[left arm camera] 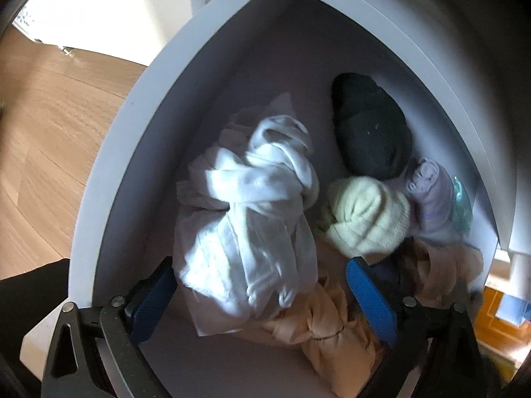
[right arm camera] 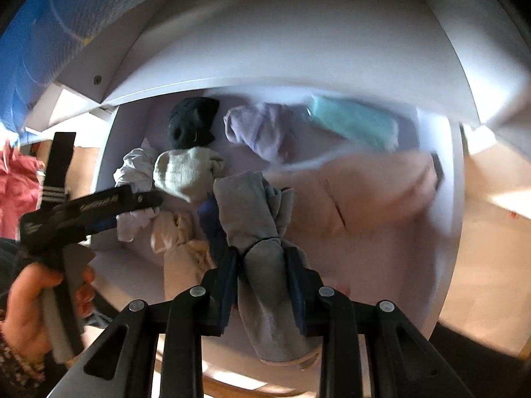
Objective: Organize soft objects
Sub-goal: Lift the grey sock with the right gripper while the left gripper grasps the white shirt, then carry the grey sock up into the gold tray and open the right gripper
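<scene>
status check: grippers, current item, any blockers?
Right gripper shut on grey knotted bundle, over the drawer. Left gripper open, empty, around white bundle. Drawer crowded; no hard obstruction.

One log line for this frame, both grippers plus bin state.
left gripper: open over white bundle | right gripper: shut on grey bundle | white bin: holds several bundles

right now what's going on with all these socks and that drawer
A person is sorting knotted soft bundles into a white drawer, one handheld gripper in each hand. The right gripper is shut on a grey bundle, holding it over the drawer. The left gripper is open, its fingers either side of a white bundle lying in the drawer. A black bundle, a pale yellow one and a lilac one already lie inside.
</scene>
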Tool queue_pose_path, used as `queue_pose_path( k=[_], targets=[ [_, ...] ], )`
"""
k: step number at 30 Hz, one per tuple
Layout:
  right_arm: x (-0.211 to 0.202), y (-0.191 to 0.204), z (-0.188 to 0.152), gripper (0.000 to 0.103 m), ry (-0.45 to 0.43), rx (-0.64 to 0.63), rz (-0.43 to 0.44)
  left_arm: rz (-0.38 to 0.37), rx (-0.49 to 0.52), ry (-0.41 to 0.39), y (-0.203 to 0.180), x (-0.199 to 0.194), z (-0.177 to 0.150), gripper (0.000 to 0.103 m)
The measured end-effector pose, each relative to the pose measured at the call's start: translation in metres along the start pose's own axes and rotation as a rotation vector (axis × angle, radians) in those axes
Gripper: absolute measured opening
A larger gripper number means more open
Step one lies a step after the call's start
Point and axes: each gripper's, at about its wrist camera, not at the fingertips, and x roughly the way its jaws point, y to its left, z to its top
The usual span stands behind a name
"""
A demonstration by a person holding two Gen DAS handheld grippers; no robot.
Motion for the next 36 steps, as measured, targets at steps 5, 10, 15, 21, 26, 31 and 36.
queue_pose_path(
  k=[5, 10, 15, 21, 26, 31, 36],
  targets=[
    [-0.019, -0.005, -0.021, 0.028, -0.005, 0.062, 0.075, 0.029, 0.03, -0.028, -0.007, 0.002, 0.008, 0.08],
    [-0.059, -0.003, -0.042, 0.028, -0.04, 0.09, 0.182, 0.022, 0.066, -0.022, -0.01, 0.002, 0.008, 0.074],
    [-0.094, 0.007, -0.061, 0.028, -0.074, 0.077, 0.216, -0.023, 0.066, 0.033, -0.005, 0.012, 0.007, 0.049],
    [-0.148, 0.014, -0.064, 0.028, -0.155, 0.094, 0.29, -0.041, 0.098, 0.028, -0.003, 0.012, 0.007, 0.039],
    [-0.203, 0.022, -0.049, 0.028, -0.242, 0.106, 0.365, -0.042, 0.13, 0.018, 0.005, 0.011, -0.001, 0.034],
    [-0.255, 0.033, -0.01, 0.028, -0.344, 0.12, 0.377, -0.035, 0.144, 0.015, 0.006, 0.008, -0.004, 0.034],
    [-0.278, 0.039, 0.049, 0.028, -0.411, 0.212, 0.347, -0.021, 0.162, 0.011, -0.007, 0.002, -0.004, 0.034]
  ],
)
